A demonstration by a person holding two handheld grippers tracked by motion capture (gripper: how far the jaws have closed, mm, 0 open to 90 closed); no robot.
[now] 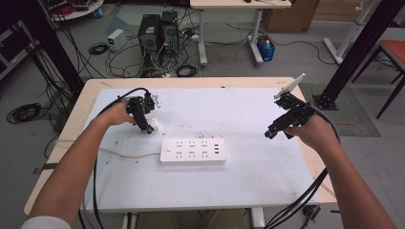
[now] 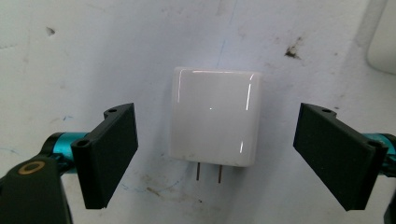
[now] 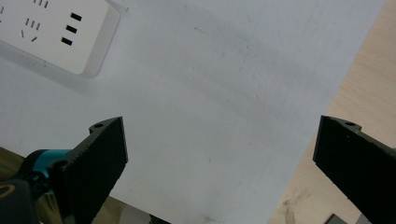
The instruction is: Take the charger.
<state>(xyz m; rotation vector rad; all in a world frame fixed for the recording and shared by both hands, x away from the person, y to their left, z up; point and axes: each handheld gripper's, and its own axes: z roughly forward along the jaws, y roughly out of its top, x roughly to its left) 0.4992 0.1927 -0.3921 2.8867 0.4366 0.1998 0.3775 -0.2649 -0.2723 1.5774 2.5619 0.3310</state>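
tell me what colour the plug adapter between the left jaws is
Glossy white plug adapter, clearest in the left gripper view.

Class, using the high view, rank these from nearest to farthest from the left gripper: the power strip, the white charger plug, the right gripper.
1. White charger plug, right under the left gripper.
2. Power strip, at the table's centre.
3. Right gripper, far across on the right side.

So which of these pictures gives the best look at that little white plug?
The left gripper view. There the white plug lies between the open left tool, its two metal prongs plain to see. In the high view it is a tiny white speck at that tool's tip, partly hidden. The right gripper view looks at the power strip instead.
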